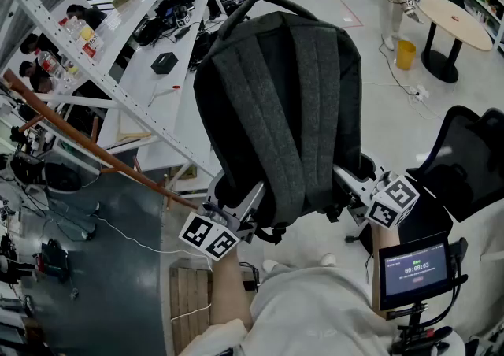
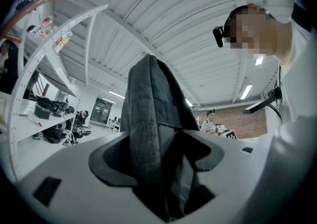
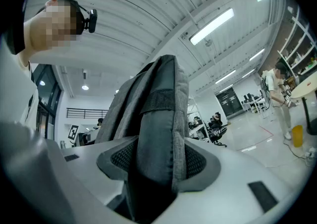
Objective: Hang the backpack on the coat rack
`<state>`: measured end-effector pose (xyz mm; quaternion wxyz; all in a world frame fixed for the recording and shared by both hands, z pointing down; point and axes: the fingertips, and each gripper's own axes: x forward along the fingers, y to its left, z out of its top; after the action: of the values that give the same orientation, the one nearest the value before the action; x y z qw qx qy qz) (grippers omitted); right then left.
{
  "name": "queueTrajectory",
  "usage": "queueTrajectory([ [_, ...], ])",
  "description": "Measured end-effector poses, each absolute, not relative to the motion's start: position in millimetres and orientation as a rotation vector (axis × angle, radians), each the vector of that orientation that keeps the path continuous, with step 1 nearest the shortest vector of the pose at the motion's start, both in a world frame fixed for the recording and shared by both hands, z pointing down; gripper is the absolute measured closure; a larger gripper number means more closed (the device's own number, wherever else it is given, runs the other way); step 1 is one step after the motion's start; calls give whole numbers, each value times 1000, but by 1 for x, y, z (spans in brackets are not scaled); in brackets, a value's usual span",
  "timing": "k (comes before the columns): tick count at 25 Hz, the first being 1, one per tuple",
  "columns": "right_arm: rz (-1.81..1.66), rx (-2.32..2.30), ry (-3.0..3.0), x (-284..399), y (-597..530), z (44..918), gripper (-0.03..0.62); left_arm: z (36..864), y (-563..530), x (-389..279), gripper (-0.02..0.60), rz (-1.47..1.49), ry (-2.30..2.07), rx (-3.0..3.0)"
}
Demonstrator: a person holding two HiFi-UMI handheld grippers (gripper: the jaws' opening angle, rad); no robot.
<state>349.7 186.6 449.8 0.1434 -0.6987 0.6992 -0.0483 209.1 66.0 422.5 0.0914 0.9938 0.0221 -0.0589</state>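
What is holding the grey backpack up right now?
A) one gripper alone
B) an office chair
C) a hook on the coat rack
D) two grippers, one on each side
D: the left gripper and the right gripper are each shut on a lower side of the backpack, holding it up.

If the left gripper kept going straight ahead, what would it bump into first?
The backpack. The left gripper is clamped on it, so the dark fabric fills the way right in front of the jaws. What lies behind the backpack cannot be seen.
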Motion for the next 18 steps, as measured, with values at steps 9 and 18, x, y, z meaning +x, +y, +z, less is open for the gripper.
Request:
queueTrajectory([
  [9,-139,-1885,2157,290,96,442,353,417,-5,135,270,-224,-126,2966],
  [18,-116,-1619,2402,181,-45,426,353,407,-103,5,270,-318,-499,2965],
])
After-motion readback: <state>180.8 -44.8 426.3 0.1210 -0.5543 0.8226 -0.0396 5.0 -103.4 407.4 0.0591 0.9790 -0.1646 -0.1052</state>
